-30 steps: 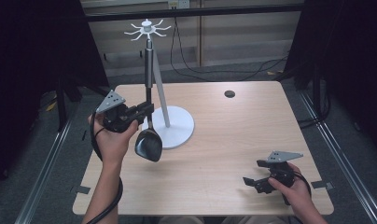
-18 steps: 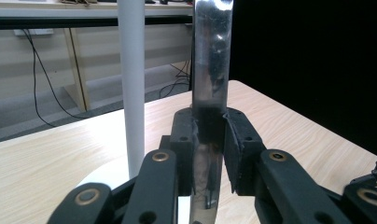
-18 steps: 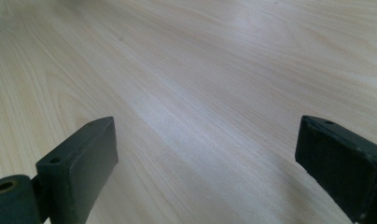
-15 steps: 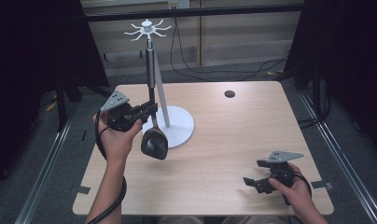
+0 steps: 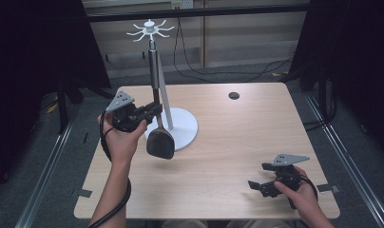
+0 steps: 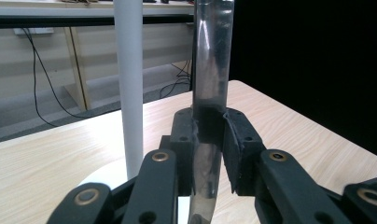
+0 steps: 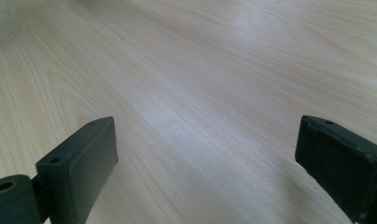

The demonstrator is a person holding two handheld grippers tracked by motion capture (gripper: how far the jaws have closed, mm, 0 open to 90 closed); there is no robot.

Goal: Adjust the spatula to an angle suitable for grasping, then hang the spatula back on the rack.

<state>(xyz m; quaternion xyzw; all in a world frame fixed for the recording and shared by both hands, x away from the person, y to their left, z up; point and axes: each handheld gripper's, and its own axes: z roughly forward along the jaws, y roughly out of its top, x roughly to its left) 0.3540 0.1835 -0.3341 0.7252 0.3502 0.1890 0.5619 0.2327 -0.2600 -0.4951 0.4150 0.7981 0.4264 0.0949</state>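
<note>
A white stand rises at the table's back left, with a round base (image 5: 186,127), a slim pole (image 5: 165,103) and a ring of hooks (image 5: 149,31) at its top. My left gripper (image 5: 155,109) is shut on the metal handle of a dark-headed spoon (image 5: 160,144), which hangs head down just left of the pole. In the left gripper view the handle (image 6: 213,60) stands upright, clamped between the pads (image 6: 238,149), with the pole (image 6: 128,84) close behind on the left. My right gripper (image 5: 257,185) rests low near the front right, open over bare wood (image 7: 200,93).
A small black disc (image 5: 234,95) lies near the table's back edge. Cables (image 5: 218,71) trail on the floor behind the table. Dark frame rails run along both sides.
My left gripper has carried the spoon a little to the right, closer to the stand's pole. The right gripper has stayed where it was.
</note>
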